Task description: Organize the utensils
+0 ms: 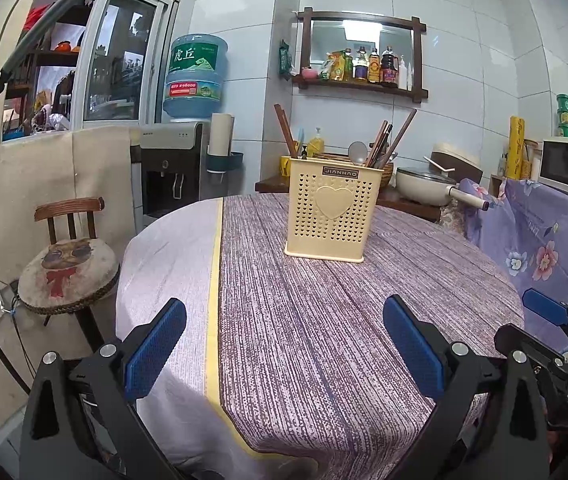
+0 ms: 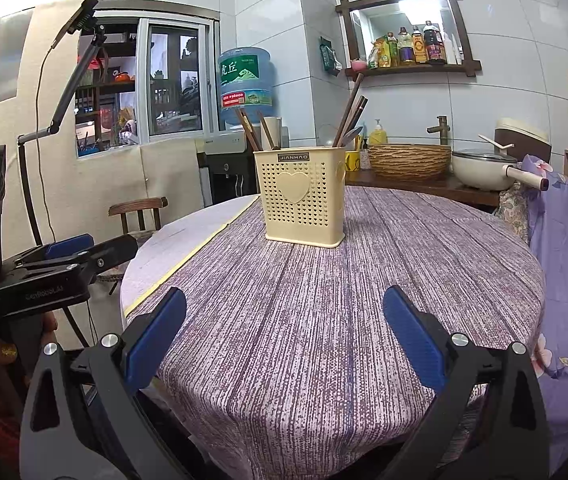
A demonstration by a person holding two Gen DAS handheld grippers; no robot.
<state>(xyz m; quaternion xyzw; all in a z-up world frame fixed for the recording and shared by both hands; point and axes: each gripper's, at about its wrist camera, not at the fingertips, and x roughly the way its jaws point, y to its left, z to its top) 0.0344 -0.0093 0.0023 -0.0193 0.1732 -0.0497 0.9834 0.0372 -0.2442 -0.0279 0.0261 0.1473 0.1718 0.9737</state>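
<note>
A cream perforated utensil holder [image 1: 332, 210] [image 2: 301, 197] with a heart on its front stands upright on the round table [image 1: 324, 320] [image 2: 344, 300] under a purple striped cloth. Brown chopsticks [image 1: 390, 140] [image 2: 350, 110] and a metal spoon [image 1: 358, 152] stick out of its right side, and more chopsticks [image 1: 284, 126] [image 2: 249, 128] out of its left. My left gripper [image 1: 284, 348] hangs open over the near table edge, nothing between its blue pads. My right gripper [image 2: 284, 340] is open and empty too, also well short of the holder.
A wooden chair [image 1: 69, 264] with a round cushion stands left of the table. Behind it are a water dispenser [image 1: 171, 172], a counter with a woven basket [image 2: 410, 160] and a white pan [image 2: 484, 170], and a shelf of bottles [image 1: 364, 66]. Floral cloth [image 1: 544, 248] drapes at right.
</note>
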